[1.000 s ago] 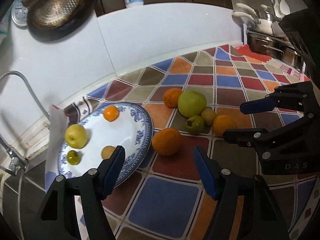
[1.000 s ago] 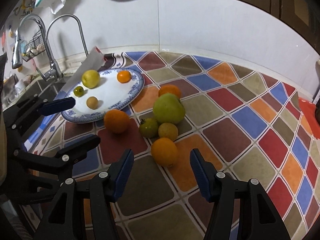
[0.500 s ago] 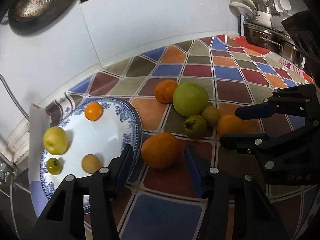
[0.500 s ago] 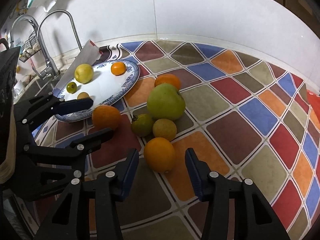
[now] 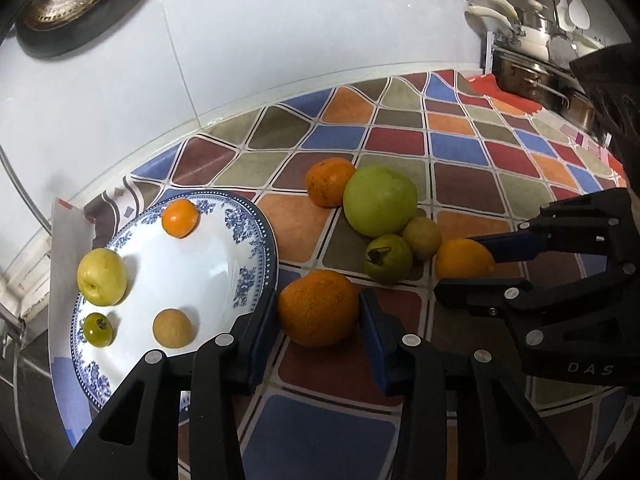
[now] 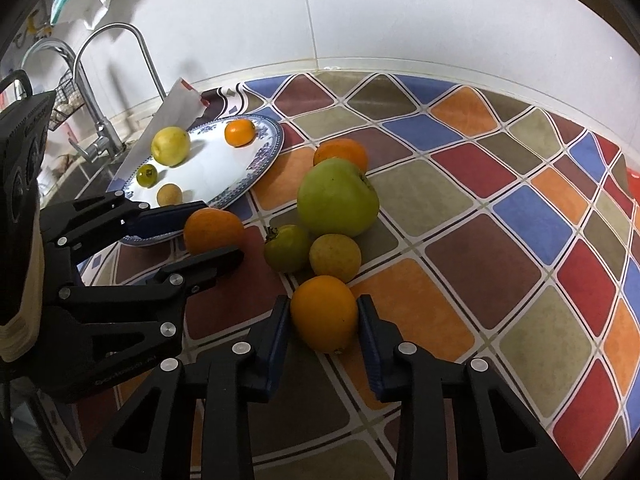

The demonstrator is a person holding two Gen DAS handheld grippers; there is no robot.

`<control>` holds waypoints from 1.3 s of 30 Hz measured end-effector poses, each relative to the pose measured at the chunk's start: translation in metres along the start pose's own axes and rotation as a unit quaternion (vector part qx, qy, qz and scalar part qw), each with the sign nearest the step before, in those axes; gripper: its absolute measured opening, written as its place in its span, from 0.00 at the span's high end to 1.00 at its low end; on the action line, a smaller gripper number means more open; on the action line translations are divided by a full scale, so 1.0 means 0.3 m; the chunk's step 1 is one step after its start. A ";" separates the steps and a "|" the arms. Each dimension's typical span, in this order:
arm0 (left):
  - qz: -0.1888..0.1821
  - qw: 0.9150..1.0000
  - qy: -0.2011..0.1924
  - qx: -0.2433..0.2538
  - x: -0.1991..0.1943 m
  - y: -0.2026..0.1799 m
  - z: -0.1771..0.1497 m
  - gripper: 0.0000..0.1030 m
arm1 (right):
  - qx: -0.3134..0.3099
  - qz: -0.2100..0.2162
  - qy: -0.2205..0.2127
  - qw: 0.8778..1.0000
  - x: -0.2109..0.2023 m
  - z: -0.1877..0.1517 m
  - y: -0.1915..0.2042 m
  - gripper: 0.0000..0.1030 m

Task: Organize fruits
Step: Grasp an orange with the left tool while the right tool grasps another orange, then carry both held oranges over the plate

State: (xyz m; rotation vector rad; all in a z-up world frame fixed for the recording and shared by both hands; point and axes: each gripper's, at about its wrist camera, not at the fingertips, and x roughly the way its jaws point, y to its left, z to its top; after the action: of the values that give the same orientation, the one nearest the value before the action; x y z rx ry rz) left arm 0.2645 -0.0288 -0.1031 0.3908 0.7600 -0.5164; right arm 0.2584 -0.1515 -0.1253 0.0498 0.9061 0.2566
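My left gripper [image 5: 318,322] has its blue pads on both sides of a large orange [image 5: 318,307] on the counter beside the blue-rimmed plate [image 5: 256,248]. My right gripper [image 6: 323,330] has its pads closed against a smaller orange [image 6: 323,318]. Both oranges rest on the counter. The plate holds a yellow apple [image 5: 102,277], a small mandarin [image 5: 180,218], a brown longan-like fruit [image 5: 173,328] and a small green fruit [image 5: 97,329]. A big green apple [image 5: 380,200], a mandarin [image 5: 329,182], a green persimmon [image 5: 387,258] and a yellowish fruit [image 5: 422,237] cluster between.
The counter has a colourful diamond-pattern mat [image 6: 500,248]. A sink and faucet [image 6: 100,80] lie left of the plate. Steel pans [image 5: 532,76] stand at the far right. A white tiled wall [image 5: 280,40] runs behind.
Both grippers moved forward and down and narrowed their jaws: the left now brackets the large orange, the right now clasps the smaller orange.
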 end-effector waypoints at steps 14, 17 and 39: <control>0.035 0.996 -0.034 -0.071 -0.188 0.010 -0.016 0.61 | -0.004 0.018 -0.042 0.999 -0.118 -0.006 0.038 0.67; 0.045 0.995 -0.040 -0.082 -0.231 0.014 -0.028 0.61 | -0.011 0.021 -0.054 0.998 -0.147 -0.001 0.055 0.67; 0.134 0.978 -0.089 -0.134 -0.441 0.128 -0.075 0.61 | -0.065 0.056 -0.131 0.988 -0.261 0.102 0.226 0.67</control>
State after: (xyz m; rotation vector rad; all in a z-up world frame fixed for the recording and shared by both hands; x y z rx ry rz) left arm 0.1931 0.0532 -0.0153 0.1878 0.5827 -0.1872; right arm 0.2228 -0.1029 -0.0359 0.0124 0.6239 0.4037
